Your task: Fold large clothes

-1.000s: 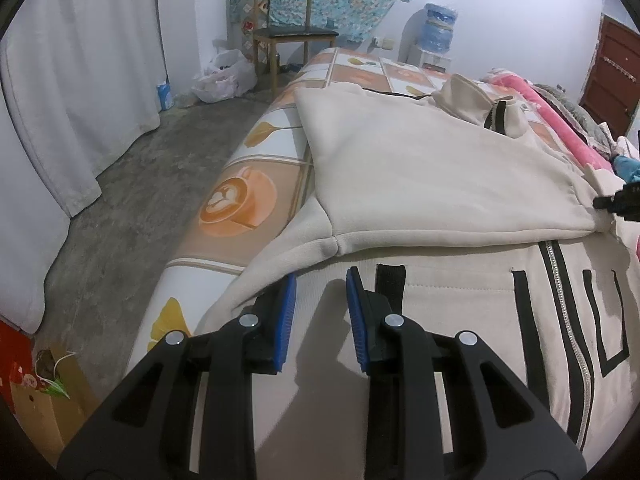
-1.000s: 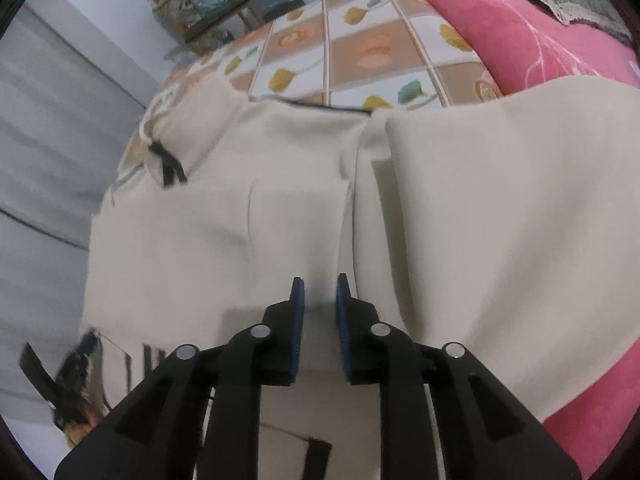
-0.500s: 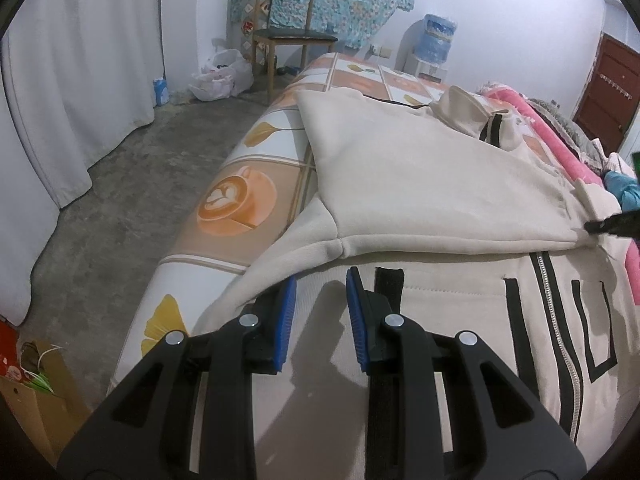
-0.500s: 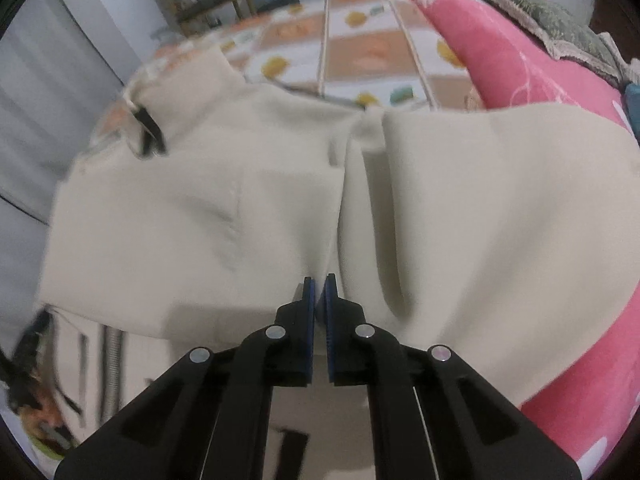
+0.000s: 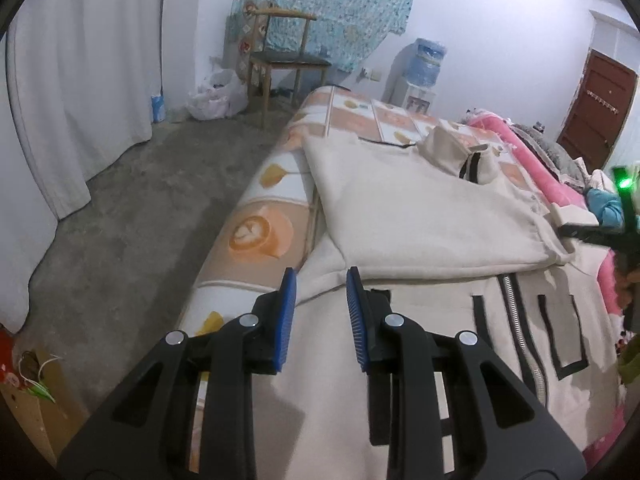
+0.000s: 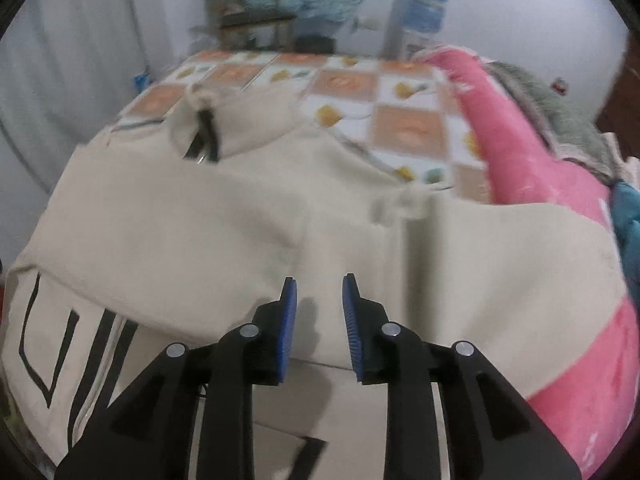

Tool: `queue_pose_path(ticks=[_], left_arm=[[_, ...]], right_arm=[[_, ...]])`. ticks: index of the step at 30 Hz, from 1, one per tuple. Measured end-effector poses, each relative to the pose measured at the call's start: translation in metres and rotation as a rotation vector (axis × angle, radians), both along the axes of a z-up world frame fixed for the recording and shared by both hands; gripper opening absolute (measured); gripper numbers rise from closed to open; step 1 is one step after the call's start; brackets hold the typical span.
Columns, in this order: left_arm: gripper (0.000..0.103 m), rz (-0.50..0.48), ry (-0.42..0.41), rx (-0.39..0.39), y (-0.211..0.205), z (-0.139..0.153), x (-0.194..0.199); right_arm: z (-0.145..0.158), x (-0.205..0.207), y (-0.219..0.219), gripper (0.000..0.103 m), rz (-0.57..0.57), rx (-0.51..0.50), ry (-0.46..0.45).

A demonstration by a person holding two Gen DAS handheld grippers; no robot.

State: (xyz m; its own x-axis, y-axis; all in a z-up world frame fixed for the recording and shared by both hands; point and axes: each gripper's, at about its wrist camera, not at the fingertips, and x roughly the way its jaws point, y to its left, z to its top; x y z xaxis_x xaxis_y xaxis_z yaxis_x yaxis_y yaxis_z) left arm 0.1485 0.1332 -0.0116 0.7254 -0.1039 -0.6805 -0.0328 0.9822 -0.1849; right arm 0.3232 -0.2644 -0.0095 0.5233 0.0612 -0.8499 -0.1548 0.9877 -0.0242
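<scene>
L gripper (image 5: 320, 300) is held spread and empty, R gripper (image 6: 318, 308) jaws opening w/ nothing between, so the hoodie (image 5: 420, 216) fold could be dragged askew if snagged.

Right wrist view blurs with motion; the water dispenser (image 6: 420, 16) at one o'clock is smeared, and the cream hoodie (image 6: 200, 240) runs off at six

One cream hoodie (image 5: 420, 216), one chair (image 5: 286, 60), one water dispenser (image 5: 424, 68), seemingly one door (image 5: 596, 108).
</scene>
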Motion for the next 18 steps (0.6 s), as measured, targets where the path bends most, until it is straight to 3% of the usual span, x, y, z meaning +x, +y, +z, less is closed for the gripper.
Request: queue_pose_path(ticks=[2, 3, 7, 9, 12, 16, 17, 18], left_arm=[[0.025, -0.012, -0.016, -0.018, 0.000, 0.013, -0.003], [0.025, -0.021, -0.023, -0.014, 0.000, 0.020, -0.003], [0.025, -0.100, -0.024, -0.012, -0.011, 0.041, 0.017], [0.025, -0.173, 0.019, -0.055, -0.022, 0.042, 0.043], [0.025, -0.196, 0.097, -0.037, -0.041, 0.025, 0.088], [0.025, -0.170, 0.282, -0.075, -0.049, -0.027, 0.153], [0.021, -0.146, 0.302, -0.075, -0.047, -0.040, 0.166], [0.018, -0.132, 0.269, -0.084, -0.043, -0.039, 0.171]], right_arm=[[-0.021, 0.006, -0.001, 0.024, 0.011, 0.038, 0.057], [-0.028, 0.010, -0.003, 0.029, 0.004, 0.045, 0.080], [-0.030, 0.009, -0.016, 0.035, -0.031, 0.116, 0.074], [-0.030, 0.009, -0.019, 0.035, -0.034, 0.140, 0.078], [-0.030, 0.006, -0.020, 0.035, -0.030, 0.143, 0.069], [-0.033, 0.005, -0.019, 0.035, -0.022, 0.144, 0.055], [-0.033, 0.007, -0.019, 0.035, -0.019, 0.149, 0.053], [-0.033, 0.006, -0.021, 0.035, -0.016, 0.157, 0.051]])
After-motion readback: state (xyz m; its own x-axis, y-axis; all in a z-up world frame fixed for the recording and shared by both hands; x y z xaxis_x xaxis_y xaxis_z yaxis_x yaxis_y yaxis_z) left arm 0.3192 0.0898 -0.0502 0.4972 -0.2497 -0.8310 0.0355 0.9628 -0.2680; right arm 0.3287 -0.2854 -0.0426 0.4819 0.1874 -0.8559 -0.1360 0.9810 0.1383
